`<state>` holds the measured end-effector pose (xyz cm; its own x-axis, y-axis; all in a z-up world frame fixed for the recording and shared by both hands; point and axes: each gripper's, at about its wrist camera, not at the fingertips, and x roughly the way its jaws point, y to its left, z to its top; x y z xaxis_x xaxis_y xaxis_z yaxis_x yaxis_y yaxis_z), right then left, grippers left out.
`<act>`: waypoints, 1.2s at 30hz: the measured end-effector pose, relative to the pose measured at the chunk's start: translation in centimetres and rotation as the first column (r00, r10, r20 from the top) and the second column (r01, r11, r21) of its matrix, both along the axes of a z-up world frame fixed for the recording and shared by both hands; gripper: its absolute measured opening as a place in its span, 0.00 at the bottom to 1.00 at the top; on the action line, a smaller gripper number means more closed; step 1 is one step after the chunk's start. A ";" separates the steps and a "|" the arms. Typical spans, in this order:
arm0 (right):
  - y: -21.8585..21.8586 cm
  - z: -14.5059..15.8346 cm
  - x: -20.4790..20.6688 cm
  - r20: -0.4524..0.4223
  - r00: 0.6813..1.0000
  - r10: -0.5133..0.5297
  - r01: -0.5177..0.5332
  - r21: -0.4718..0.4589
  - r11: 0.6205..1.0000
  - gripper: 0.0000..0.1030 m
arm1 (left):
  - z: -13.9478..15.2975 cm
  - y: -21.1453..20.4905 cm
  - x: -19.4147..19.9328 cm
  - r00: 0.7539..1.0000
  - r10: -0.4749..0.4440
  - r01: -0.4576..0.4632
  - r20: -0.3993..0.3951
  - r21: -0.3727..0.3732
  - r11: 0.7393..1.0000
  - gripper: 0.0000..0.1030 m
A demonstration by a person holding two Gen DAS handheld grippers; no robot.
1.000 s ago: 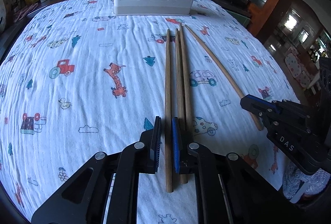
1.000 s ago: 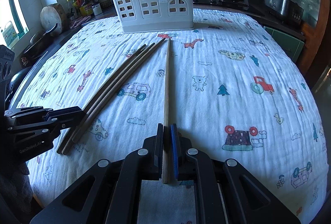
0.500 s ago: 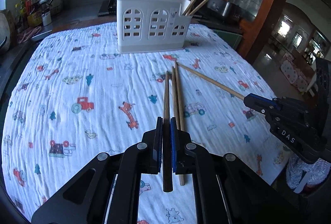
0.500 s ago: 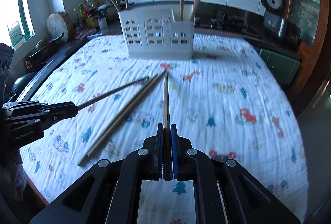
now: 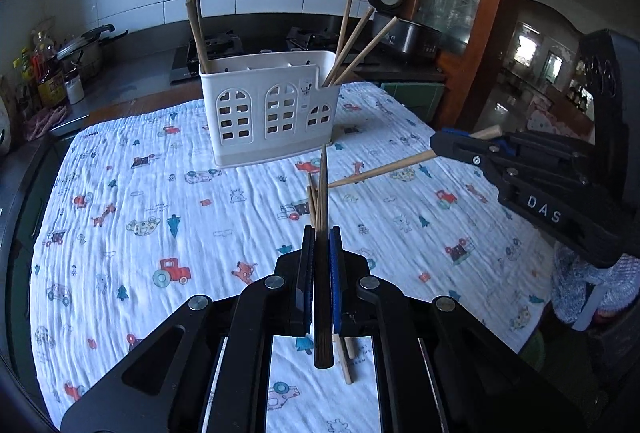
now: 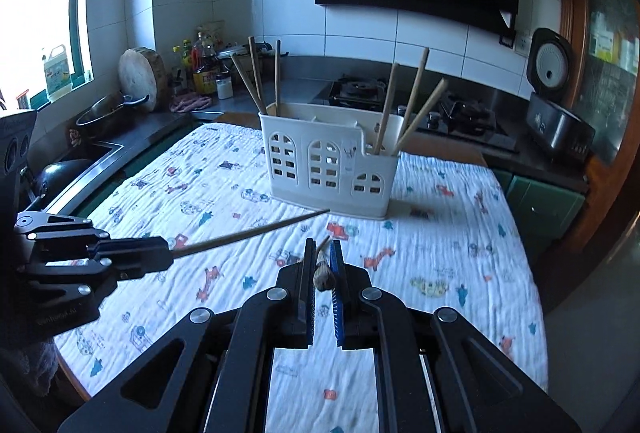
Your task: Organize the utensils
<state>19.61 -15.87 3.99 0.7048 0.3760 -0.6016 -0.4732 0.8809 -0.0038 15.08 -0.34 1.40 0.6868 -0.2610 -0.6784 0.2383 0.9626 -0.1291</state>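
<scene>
Caddy [image 5: 272, 113] near far cloth edge [image 5: 132, 115]; bare cloth [image 5: 132, 233] left.

Ten chopsticks [image 5: 322, 193]; one holder [image 5: 272, 113]; two claws [image 5: 320, 265].

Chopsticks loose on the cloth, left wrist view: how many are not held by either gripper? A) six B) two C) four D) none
B: two chopsticks lie side by side on the cloth under the left gripper, which is shut on one chopstick; the right gripper holds another.
</scene>
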 end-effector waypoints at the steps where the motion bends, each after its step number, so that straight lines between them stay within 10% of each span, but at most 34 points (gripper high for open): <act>1: 0.1 0.1 0.0 0.001 1.000 0.002 -0.002 0.000 1.000 0.07 | -0.3 0.1 -0.1 1.000 -0.005 0.005 -0.010 0.008 1.000 0.06; 22: 0.3 0.1 0.4 -0.010 1.000 0.012 -0.013 -0.007 1.000 0.07 | -2.7 1.0 -0.1 0.996 0.017 -0.010 -0.085 0.085 0.996 0.06; 36: 0.9 3.1 2.1 0.008 0.999 0.045 -0.045 0.011 0.999 0.07 | 0.9 2.0 0.8 0.999 0.036 -0.037 0.016 0.061 0.997 0.06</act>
<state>21.67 -15.00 7.10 0.6915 0.4146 -0.5916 -0.5127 0.8585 0.0024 15.88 1.62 2.27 0.7050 -0.1936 -0.6822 0.2044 0.9767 -0.0660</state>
